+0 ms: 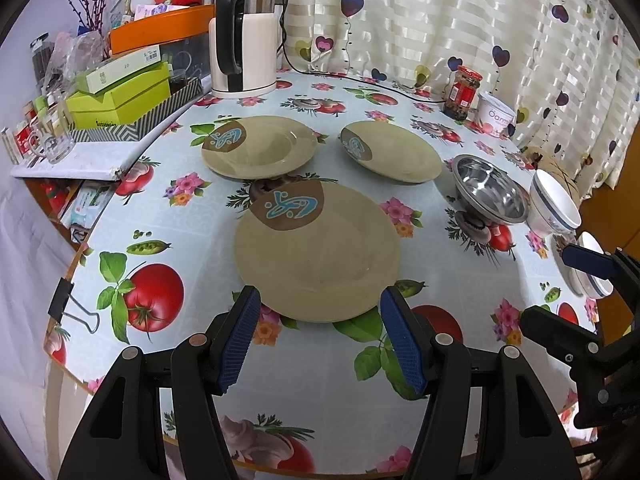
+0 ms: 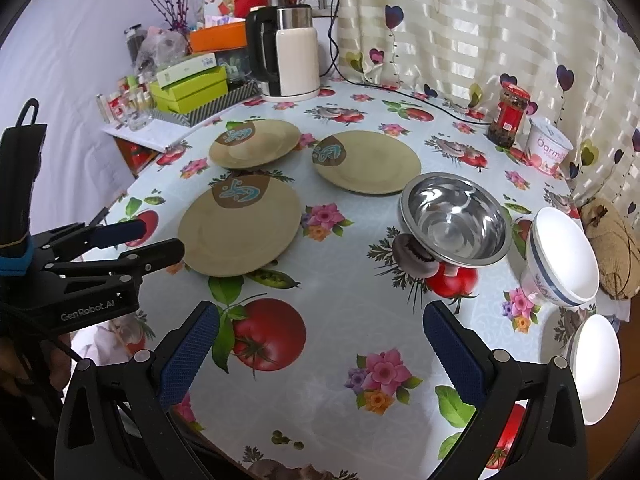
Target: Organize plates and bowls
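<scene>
The work looks to be at its opening: three tan plates lie apart on the table (image 1: 460,400), none stacked, and the bowls sit loose along the right side. The left gripper (image 1: 320,334) hangs just short of the near plate (image 1: 316,252), jaws wide apart and empty, one finger to each side of the rim. The right gripper (image 2: 320,350) is likewise spread and holds nothing, over bare oilcloth with the steel bowl (image 2: 456,220) ahead of it.

The likely next move is for the left gripper to pinch the near plate's shallow rim, which probably calls for a low, flat approach, then carry it onto the far left plate (image 1: 258,146) or the far right plate (image 1: 392,152).

The plates are matte, round and thin-lipped, each with a brown and blue patch. The steel bowl is polished and tilted; two white bowls (image 2: 564,256) look glazed and smooth, one blue-banded. The flowered cloth is glossy and may be slick
</scene>
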### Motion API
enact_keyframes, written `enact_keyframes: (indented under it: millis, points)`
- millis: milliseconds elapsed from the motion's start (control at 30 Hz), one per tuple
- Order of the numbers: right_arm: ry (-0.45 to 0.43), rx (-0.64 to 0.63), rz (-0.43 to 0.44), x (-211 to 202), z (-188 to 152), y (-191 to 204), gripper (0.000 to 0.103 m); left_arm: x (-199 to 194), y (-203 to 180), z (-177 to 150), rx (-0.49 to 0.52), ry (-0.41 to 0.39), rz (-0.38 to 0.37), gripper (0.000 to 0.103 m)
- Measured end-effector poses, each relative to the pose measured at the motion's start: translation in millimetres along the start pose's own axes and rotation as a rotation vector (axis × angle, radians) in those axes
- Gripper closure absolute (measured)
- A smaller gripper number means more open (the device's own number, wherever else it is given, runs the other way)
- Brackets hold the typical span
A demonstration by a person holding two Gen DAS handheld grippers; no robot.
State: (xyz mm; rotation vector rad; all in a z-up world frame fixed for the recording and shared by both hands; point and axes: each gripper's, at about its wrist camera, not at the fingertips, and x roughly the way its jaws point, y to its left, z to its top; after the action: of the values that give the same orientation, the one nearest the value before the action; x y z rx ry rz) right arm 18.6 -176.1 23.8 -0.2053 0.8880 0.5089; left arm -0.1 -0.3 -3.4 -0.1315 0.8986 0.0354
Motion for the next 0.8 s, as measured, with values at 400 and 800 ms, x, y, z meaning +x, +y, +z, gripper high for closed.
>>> enact_keyframes:
  millis: [400, 800]
  points:
    - [-0.012, 0.028, 0.009, -2.5, 4.6, -3.8, 0.000, -1.2, 3.5, 3.4, 0.006, -0.011, 0.010, 0.040]
    - [-0.008, 0.033, 0.020, -2.0, 5.6, -4.4, 0.000, -5.1, 0.4, 7.4, 0.014, -0.012, -0.012, 0.040]
